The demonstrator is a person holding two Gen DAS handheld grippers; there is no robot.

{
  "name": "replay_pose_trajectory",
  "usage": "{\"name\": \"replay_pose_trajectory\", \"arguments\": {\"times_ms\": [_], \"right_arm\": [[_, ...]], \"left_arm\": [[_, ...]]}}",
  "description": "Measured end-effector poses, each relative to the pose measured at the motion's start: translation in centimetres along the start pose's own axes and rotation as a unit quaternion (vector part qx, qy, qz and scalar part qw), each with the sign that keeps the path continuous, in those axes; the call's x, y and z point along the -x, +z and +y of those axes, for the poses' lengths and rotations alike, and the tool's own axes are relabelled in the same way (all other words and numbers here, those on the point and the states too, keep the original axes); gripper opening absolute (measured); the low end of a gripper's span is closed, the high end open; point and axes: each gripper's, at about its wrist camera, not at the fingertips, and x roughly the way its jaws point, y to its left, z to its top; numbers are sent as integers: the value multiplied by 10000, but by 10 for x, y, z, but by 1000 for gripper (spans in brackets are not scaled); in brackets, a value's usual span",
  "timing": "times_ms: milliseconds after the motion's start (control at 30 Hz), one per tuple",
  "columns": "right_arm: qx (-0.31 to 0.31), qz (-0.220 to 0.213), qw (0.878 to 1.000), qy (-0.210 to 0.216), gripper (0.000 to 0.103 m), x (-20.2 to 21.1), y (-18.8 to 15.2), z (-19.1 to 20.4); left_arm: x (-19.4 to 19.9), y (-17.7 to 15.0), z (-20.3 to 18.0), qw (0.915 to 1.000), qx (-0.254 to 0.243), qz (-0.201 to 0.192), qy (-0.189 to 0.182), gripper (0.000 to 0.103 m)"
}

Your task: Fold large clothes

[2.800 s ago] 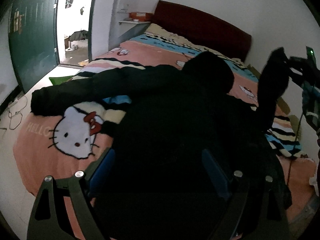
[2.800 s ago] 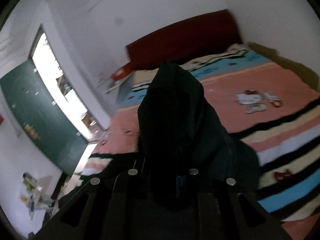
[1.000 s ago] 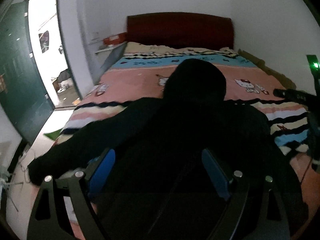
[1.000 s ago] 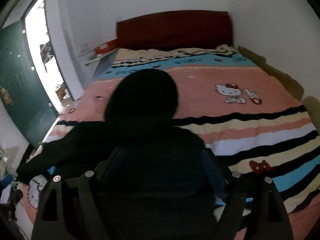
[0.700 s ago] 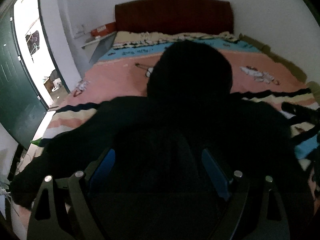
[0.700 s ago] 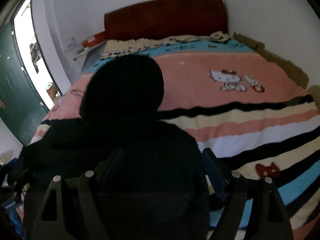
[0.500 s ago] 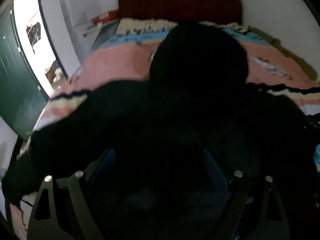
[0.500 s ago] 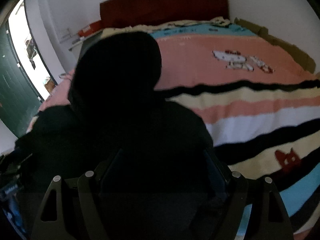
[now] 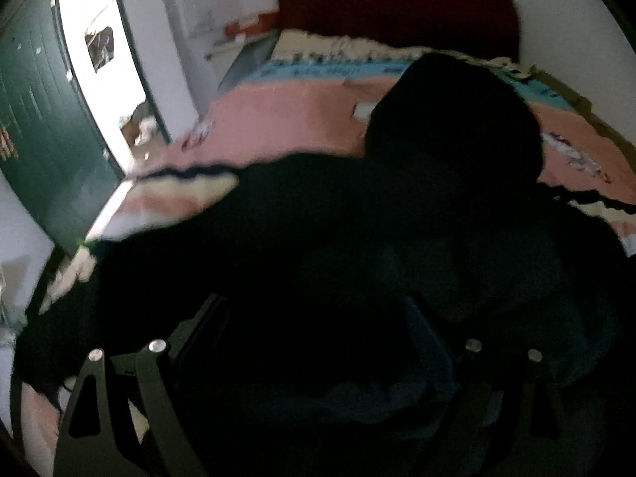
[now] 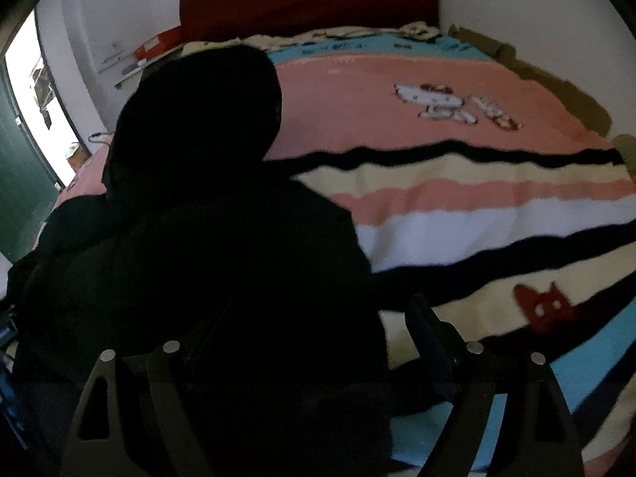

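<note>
Lying spread on the striped bed [image 10: 457,214], hood toward the headboard: black hooded jacket [image 10: 206,246], lately dangling by a sleeve. Hovering spread wide over its hem, gripping nothing: left tongs [image 9: 318,342] and right tongs [image 10: 302,342]. Looking ready for folding sleeves inward.

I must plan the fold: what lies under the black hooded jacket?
The black hooded jacket lies on the striped blanket covering the bed. What the blanket shows beneath it is hidden.
</note>
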Motion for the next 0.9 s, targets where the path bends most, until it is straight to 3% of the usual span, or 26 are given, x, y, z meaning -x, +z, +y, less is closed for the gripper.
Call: {"name": "replay_pose_trajectory", "arguments": {"times_ms": [133,267,400,500,700,900], "right_arm": [[236,-189,9994,144,83,12,12,21],[436,-115,9984,335,83,5,9,47],[588,128,9974,384,83,-9,-11,56],[405,259,9977,478,84,-10,-23,43],[4,360,9988,322,84,15,-38,19],[-205,153,9992,297,84,78,-64,12]], "left_arm": [[7,13,-31,9991,-105,-143,-392,89],[-12,7,-58,9981,-273,93,-535,89],[-33,-14,-52,9981,-385,410,-242,89],[-31,-21,-28,9979,-135,575,-267,89],[13,-34,-4,9985,-133,441,-282,89],[75,-62,30,9989,-32,184,-421,89]]}}
